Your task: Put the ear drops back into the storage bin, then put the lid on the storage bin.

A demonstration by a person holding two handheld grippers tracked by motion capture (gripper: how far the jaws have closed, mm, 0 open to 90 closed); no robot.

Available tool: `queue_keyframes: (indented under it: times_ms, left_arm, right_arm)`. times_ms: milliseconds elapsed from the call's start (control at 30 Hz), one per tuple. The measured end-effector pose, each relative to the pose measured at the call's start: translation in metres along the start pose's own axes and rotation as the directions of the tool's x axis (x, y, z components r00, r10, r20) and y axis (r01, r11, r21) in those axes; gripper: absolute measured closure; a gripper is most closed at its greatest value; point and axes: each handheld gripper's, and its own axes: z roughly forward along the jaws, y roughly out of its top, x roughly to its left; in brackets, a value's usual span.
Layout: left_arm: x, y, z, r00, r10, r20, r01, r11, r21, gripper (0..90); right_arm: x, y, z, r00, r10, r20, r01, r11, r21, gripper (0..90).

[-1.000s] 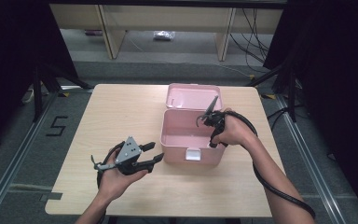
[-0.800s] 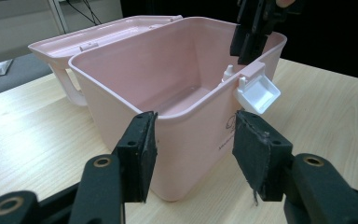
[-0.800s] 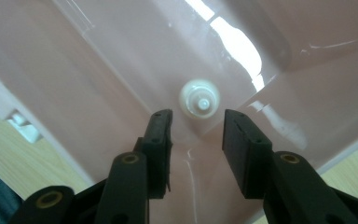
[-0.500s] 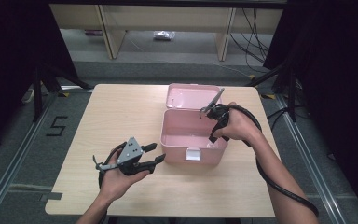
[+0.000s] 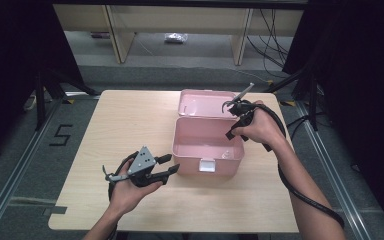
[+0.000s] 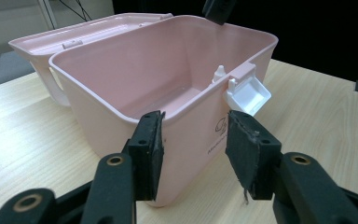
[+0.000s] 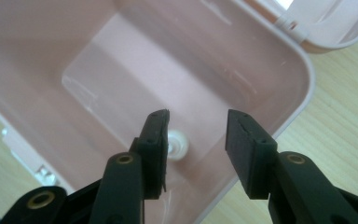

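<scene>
Left gripper is sitting at about 7 o'clock on the table, jaws apart and pointing at the near left corner of the pink box; they have just been closing in a little, with nothing between them. In the left gripper view the pads are standing just short of the box wall, not touching it. Right gripper is hovering over the open box at about 2 o'clock, jaws parted, gripping nothing, looking straight down into it. Box is sitting right of table centre, lid lying open toward 12 o'clock, white latch hanging at 6 o'clock on the front wall. Small white bottle is resting on the box floor, right below the right gripper. Print on the front wall beside the latch is showing a small logo and dark lettering, partly covered by the left gripper's jaw and too small to read. Number 5 is marked on the floor at 9 o'clock.
</scene>
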Motion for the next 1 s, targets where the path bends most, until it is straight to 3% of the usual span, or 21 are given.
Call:
queue_keyframes:
  times_ms: [67,133,167,200,433,533,700,800,1000]
  left_arm:
    - [0.0,0.0,0.0,1.0,0.001,-0.003,-0.001,1.0,-0.003,56.1]
    - [0.0,0.001,0.0,1.0,-0.002,-0.003,0.002,1.0,-0.009,56.1]
    - [0.0,0.001,0.0,1.0,-0.005,0.003,0.005,0.9998,-0.018,56.2]
    - [0.0,0.002,-0.002,1.0,0.002,-0.005,-0.002,0.9999,-0.012,56.2]
    - [-0.002,0.004,-0.005,1.0,-0.004,-0.001,0.004,0.9994,-0.033,58.1]
    - [-0.004,0.005,-0.005,1.0,-0.004,0.007,0.004,0.9993,-0.036,60.2]
    - [-0.007,0.006,-0.002,0.9997,-0.014,0.023,0.014,0.9993,-0.035,64.9]
    - [-0.009,0.006,0.0,0.9989,-0.023,0.04,0.024,0.9991,-0.034,68.3]
    - [-0.013,0.009,0.001,0.9957,-0.056,0.073,0.059,0.9974,-0.041,79.3]
  right_arm:
    - [-0.003,0.001,0.0,0.9997,0.02,0.015,-0.019,1.0,-0.018,60.8]
    - [-0.002,0.001,-0.001,0.9961,0.087,0.015,-0.087,0.996,-0.026,61.4]
    - [-0.006,0.001,-0.001,0.9988,0.047,0.015,-0.046,0.998,-0.053,61.7]
    - [-0.005,0.001,-0.002,0.9975,0.068,0.016,-0.068,0.997,-0.049,61.7]
    - [-0.005,0.004,-0.007,0.9964,0.084,0.014,-0.083,0.995,-0.061,62.9]
    - [-0.003,0.006,-0.009,0.9911,0.126,0.042,-0.124,0.991,-0.057,63.8]
    - [-0.011,0.008,-0.01,0.9921,0.121,0.032,-0.117,0.988,-0.099,65.1]
    - [-0.014,0.009,-0.012,0.9836,0.176,0.038,-0.171,0.979,-0.109,66.9]
    - [-0.018,0.013,-0.011,0.9759,0.212,0.053,-0.204,0.972,-0.117,70.5]
